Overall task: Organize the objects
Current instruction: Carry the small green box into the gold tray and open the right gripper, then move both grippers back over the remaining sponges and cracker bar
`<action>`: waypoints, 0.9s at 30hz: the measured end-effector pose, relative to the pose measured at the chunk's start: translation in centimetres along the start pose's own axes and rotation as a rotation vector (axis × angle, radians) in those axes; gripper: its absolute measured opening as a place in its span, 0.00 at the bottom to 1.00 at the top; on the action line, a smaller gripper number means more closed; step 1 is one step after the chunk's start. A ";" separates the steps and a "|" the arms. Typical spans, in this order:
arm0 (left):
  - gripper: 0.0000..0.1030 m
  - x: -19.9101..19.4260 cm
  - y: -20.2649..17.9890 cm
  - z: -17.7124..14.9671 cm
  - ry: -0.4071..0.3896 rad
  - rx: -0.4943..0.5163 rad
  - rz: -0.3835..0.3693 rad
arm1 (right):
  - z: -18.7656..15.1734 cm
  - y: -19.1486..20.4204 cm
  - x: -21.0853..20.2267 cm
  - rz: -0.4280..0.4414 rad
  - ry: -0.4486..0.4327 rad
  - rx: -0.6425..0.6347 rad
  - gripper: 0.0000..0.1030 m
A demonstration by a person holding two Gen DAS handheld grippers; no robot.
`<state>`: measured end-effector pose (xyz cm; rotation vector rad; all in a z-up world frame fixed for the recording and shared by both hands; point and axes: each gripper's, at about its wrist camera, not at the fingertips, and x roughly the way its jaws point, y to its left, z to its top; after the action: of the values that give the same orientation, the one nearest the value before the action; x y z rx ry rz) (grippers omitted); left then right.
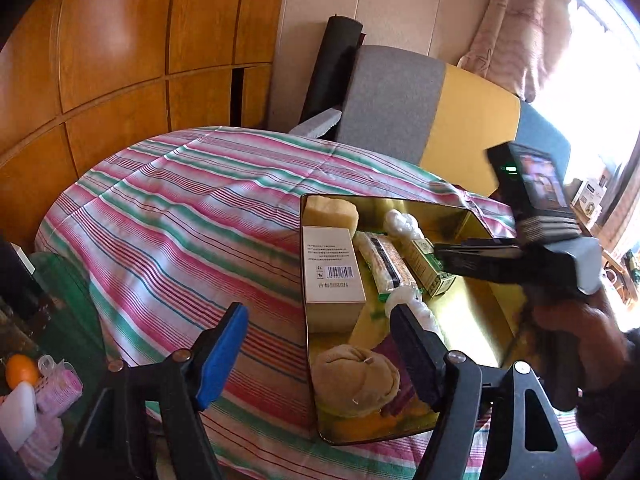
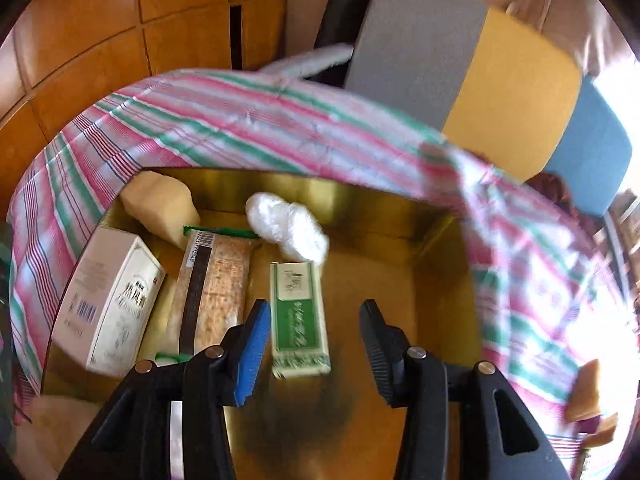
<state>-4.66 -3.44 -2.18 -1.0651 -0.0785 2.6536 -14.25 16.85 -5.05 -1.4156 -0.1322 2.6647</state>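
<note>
Left wrist view: we see the gold tray point(image 1: 472, 216) lying on the striped tablecloth point(image 1: 180, 208), right of centre frame. Our left gripper point(image 1: 320, 316) has its jaws standing wide, nothing between the pads; its blue-padded finger point(image 1: 224, 356) hangs over the cloth, the black finger over the tray's near end.

Only this view shows the right gripper from outside point(image 1: 464, 258), coming in from the right edge over the tray, with a hand point(image 1: 576, 336) under it. It also shows the round tan bun point(image 1: 356, 380) at the tray's near end, plus an orange point(image 1: 20, 370) and pink cloths at lower left. The bun is out of sight in the other view.

Right wrist view, blurred: we look down into the tray point(image 2: 360, 192). The right gripper point(image 2: 316, 332) has its jaws moderately apart, gripping nothing. The green-and-white box point(image 2: 298, 316) lies flat on the tray floor, its near part between the fingertips; pads look clear of it.

Both views show the row in the tray: white barcode box point(image 2: 108, 300) at left, cracker pack point(image 2: 216, 280) next, green box, white plastic wad point(image 2: 288, 228) behind, pale yellow sponge block point(image 2: 160, 204) at the far left corner.

Behind the table: a wooden cabinet point(image 1: 120, 40) and a grey, yellow and blue chair back point(image 1: 440, 112).
</note>
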 end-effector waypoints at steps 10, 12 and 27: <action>0.72 -0.8 -1.9 0.0 -0.011 0.041 -0.019 | -3.2 -2.0 -6.3 -0.040 -0.109 -0.001 0.45; 0.72 -0.9 -2.5 0.0 -0.012 0.055 -0.025 | -3.8 -2.6 -7.1 -0.049 -0.117 0.005 0.45; 0.73 -1.2 -8.8 0.8 -0.026 0.196 -0.111 | -9.3 -10.4 -9.9 -0.167 -0.102 0.094 0.45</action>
<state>-2.29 4.69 0.49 -0.9350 0.1121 2.5153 -0.35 25.82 -0.78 -1.1868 -0.1267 2.5703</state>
